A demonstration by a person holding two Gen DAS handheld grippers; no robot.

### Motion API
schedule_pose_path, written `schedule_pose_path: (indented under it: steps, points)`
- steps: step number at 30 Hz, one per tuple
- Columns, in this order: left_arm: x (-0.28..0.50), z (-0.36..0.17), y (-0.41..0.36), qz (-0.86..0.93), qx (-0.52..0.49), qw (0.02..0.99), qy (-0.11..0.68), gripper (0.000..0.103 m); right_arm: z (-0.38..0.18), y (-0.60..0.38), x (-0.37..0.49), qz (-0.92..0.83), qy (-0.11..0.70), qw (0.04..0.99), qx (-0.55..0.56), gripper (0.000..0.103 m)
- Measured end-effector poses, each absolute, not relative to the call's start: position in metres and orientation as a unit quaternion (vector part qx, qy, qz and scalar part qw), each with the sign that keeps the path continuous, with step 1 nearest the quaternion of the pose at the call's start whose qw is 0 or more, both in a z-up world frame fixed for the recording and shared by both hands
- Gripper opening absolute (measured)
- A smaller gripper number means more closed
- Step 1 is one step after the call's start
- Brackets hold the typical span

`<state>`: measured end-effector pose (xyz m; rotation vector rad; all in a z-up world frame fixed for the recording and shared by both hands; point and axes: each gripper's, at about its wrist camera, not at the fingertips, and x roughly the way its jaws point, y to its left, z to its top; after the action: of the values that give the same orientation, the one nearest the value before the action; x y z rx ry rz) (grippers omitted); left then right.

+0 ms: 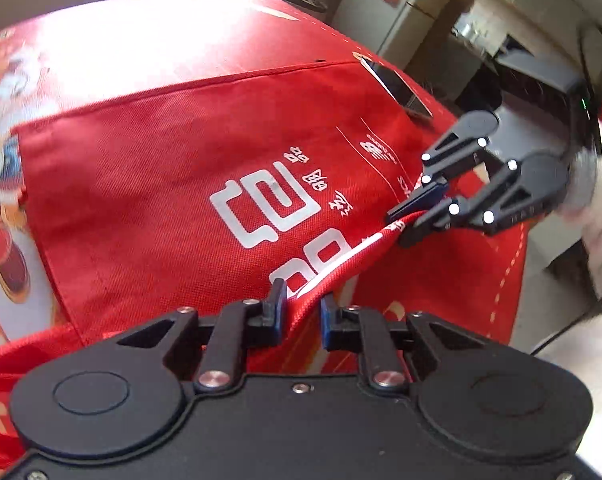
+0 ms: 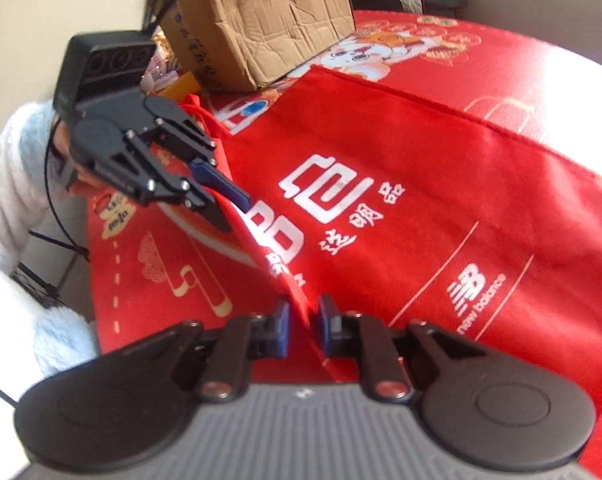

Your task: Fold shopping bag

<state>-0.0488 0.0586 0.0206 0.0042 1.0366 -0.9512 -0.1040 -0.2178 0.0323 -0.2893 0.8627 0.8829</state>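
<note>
A red non-woven shopping bag (image 1: 173, 152) with white lettering lies flat on the table; it also fills the right wrist view (image 2: 441, 184). Its near edge is lifted into a ridge that runs between both grippers. My left gripper (image 1: 303, 308) has its jaws narrowed on that edge, and the pads press the fabric; from the other side the left gripper (image 2: 237, 212) shows the same pinch. My right gripper (image 2: 304, 316) stands slightly open, with the fabric fold passing between its pads and a gap on either side. In the left wrist view the right gripper (image 1: 407, 218) sits at the bag's corner.
A red tablecloth (image 2: 161, 264) with a cartoon print covers the round table. A dark phone (image 1: 397, 88) lies past the bag's far corner. A worn cardboard box (image 2: 269, 16) stands at the table's back. A white fluffy sleeve (image 2: 5, 184) is behind the left gripper.
</note>
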Motion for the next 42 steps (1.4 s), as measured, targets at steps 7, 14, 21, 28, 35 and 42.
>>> schedule_pose_path:
  steps: [7, 14, 21, 28, 35, 42]
  points:
    - [-0.037, 0.014, 0.07, -0.436, -0.047, 0.75, 0.495, 0.019, 0.029, -0.223, -0.154, 0.389, 0.333, 0.817, -0.267, 0.026]
    - [-0.03, 0.003, 0.079, -0.432, -0.1, 0.739, 0.507, 0.019, 0.026, -0.256, -0.136, 0.342, 0.379, 0.845, -0.158, 0.023]
    - [-0.041, -0.007, 0.076, -0.444, -0.123, 0.698, 0.549, 0.019, 0.031, -0.29, -0.129, 0.323, 0.5, 0.802, 0.053, 0.022]
    - [-0.022, -0.029, 0.073, -0.409, -0.197, 0.672, 0.585, 0.019, 0.025, -0.307, -0.12, 0.218, 0.553, 0.773, 0.22, 0.023]
    - [-0.012, -0.031, 0.062, -0.384, -0.202, 0.674, 0.598, 0.019, 0.03, -0.299, -0.109, 0.139, 0.591, 0.757, 0.239, 0.023]
    - [-0.015, -0.018, 0.061, -0.37, -0.166, 0.695, 0.594, 0.019, 0.038, -0.274, -0.101, 0.062, 0.622, 0.757, 0.192, 0.024]
